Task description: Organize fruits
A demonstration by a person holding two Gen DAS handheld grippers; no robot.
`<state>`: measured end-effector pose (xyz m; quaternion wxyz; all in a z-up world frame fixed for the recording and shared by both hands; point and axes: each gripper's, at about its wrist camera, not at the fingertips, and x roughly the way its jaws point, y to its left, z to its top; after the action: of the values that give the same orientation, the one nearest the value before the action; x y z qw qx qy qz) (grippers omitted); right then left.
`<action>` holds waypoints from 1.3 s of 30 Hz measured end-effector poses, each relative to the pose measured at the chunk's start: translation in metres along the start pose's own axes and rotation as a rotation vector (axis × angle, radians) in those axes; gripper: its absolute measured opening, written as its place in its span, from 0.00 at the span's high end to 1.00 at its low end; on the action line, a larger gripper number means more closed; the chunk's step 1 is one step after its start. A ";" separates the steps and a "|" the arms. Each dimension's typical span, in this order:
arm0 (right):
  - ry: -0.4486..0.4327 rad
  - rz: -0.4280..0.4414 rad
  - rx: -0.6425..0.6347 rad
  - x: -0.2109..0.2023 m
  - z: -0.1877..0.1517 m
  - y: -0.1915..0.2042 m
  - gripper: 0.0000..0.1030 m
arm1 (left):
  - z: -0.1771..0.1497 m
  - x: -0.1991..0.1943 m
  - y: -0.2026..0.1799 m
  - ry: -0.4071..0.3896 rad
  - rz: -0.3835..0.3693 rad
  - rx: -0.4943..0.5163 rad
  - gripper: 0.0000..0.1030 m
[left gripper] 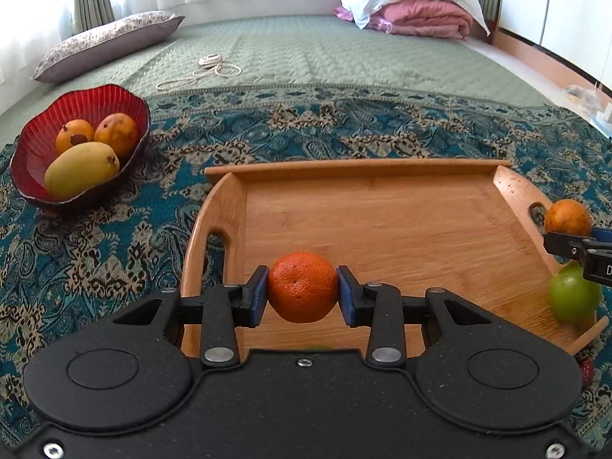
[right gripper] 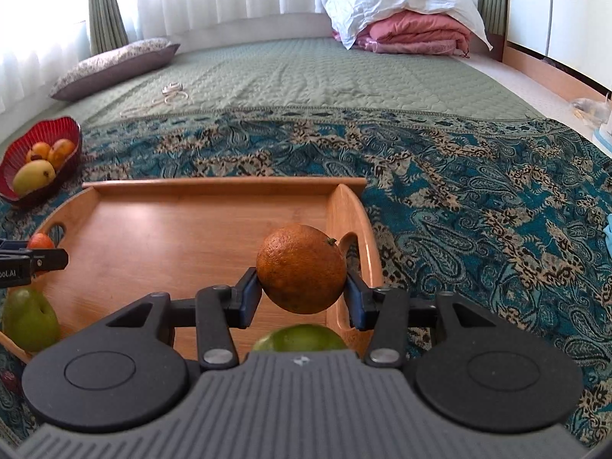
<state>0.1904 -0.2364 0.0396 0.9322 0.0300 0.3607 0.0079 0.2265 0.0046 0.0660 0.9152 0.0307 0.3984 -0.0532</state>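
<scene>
Mid-transfer, both hands loaded. Left tongs (left gripper: 302, 293) clenched on a bright orange tangerine (left gripper: 302, 291), held clear above the near-left part of the wooden tray (left gripper: 355, 170). Right tongs (right gripper: 302, 298) grasping a duller brown-orange fruit (right gripper: 301, 268), held over the tray's right side near the handle cutout.

Tray floor is mostly bare; a green fruit (left gripper: 573, 298) sits at its near-right corner, and another green one (right gripper: 28, 323) at the near-left in the right wrist view. Red bowl (left gripper: 23, 145) on the patterned bedspread (left gripper: 114, 237), left of the tray, holds 3 yellow-orange fruits incl. a mango (left gripper: 82, 168).

My read: sorting tray fruit into the bowl, 2 pieces in the air, not yet placed.

Next move needs: swing left toward the bowl, 1 hand at a time so the tongs don't clash, lower into a gap beside the mango, then release. Bowl is nearly full; roll-out risk.
</scene>
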 end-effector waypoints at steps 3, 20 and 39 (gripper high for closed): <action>0.007 -0.013 -0.010 0.002 -0.001 0.003 0.51 | -0.001 0.004 0.000 0.010 0.007 -0.001 0.66; 0.056 -0.020 -0.006 0.016 -0.009 -0.001 0.51 | -0.003 0.022 0.002 0.051 0.025 -0.003 0.66; 0.069 -0.017 -0.022 0.022 -0.011 0.003 0.50 | -0.006 0.031 0.007 0.060 0.021 -0.012 0.66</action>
<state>0.1992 -0.2325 0.0168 0.9195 0.0162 0.3926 0.0051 0.2439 0.0099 0.0397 0.9035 0.0311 0.4256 -0.0403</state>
